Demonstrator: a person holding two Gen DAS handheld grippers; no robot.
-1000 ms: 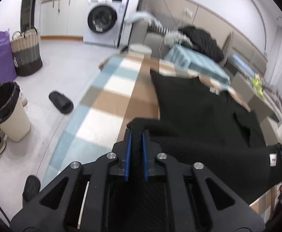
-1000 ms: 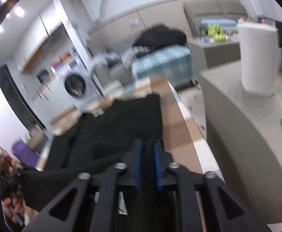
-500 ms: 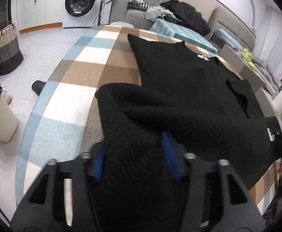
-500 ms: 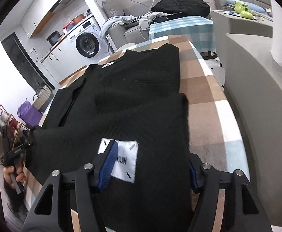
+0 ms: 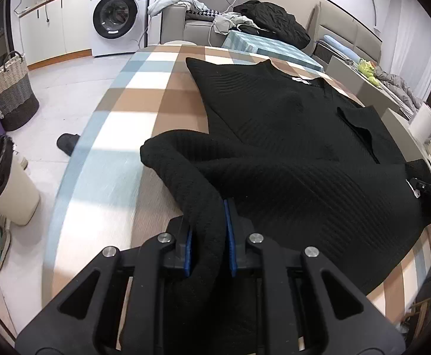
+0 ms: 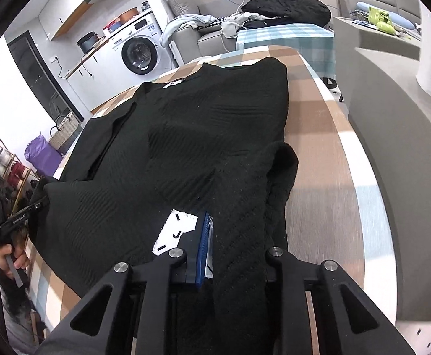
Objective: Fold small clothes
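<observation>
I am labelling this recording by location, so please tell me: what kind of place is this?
Most likely a lived-in home, an open living and laundry area. A washing machine stands under a counter, a sofa piled with clothes sits behind, and the black sweater lies on a table with a checked cloth.

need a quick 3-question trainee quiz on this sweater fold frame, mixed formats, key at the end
1. True or false: the left gripper is shut on a bunched roll of the sweater.
2. Multiple choice: in the right wrist view, the white label sits
A. at the far end of the table
B. just left of the right gripper
C. on the floor
3. Fill in: the cloth on the table has a ____ pattern.

Key:
1. true
2. B
3. checked
</observation>
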